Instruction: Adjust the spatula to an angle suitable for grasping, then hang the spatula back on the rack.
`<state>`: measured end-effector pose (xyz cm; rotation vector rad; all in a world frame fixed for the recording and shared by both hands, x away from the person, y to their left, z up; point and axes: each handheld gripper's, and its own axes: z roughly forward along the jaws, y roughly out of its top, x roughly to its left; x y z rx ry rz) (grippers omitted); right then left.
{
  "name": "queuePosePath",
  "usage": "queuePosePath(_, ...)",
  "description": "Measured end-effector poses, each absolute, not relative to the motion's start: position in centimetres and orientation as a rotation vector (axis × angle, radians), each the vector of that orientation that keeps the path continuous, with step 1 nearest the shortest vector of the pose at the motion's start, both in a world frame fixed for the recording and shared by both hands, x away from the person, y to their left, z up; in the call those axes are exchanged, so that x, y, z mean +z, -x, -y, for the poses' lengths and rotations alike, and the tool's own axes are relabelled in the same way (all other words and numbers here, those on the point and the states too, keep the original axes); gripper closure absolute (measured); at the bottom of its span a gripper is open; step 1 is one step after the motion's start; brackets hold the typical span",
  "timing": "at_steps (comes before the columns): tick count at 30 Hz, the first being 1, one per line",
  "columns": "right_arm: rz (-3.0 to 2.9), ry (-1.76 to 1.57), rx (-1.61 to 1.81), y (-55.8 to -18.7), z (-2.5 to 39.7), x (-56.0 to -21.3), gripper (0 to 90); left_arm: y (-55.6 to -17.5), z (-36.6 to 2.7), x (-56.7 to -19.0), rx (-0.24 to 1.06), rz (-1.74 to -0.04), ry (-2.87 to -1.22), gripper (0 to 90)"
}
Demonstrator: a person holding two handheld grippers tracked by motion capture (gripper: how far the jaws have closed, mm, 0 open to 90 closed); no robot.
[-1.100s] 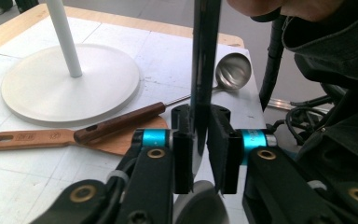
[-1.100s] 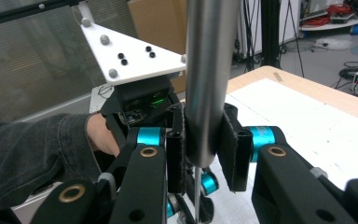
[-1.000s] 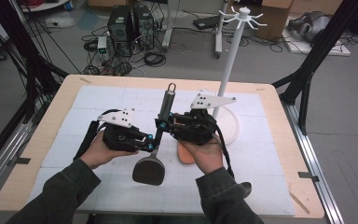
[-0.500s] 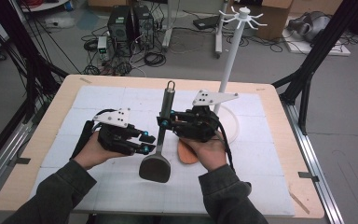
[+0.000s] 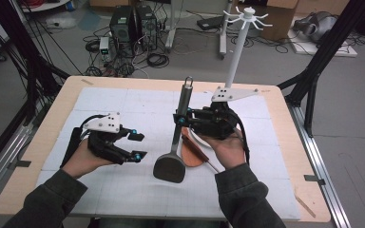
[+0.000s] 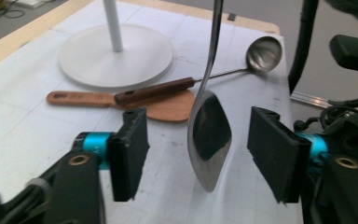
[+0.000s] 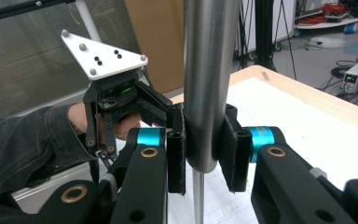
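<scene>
The right gripper (image 5: 179,118) pinched the metal spatula (image 5: 175,151) by its handle; the left gripper (image 5: 139,146), jaws spread, sat at the blade's nine o'clock

Hidden and cropped parts around the held steel turner

In the right gripper view the steel turner (image 7: 208,84) runs off the top edge, and its blade lies below the frame; the pads cover the handle where they clamp it. In the left gripper view the turner's handle leaves the top edge, and the rack's white pole (image 6: 113,25) is cut off there too. In the high view the right gripper (image 5: 180,118) and hand cover part of the wooden spatula (image 5: 193,153) and most of the ladle's handle.
</scene>
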<state>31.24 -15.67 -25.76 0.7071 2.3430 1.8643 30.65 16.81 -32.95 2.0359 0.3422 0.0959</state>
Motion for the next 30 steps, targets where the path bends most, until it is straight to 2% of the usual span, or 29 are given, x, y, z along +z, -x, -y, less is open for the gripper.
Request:
queuePosePath(11, -2.326, -0.705, 1.834, -31.8, 17.1, -24.8, 75.1, -29.5, -19.8, -34.9, 0.166, -0.462, -2.033, 17.2)
queuePosePath(30, -2.282, -0.738, 1.75, -33.3, 19.7, -21.6, 75.1, -29.2, -22.0, -36.2, 0.239, -0.529, -2.013, 11.2)
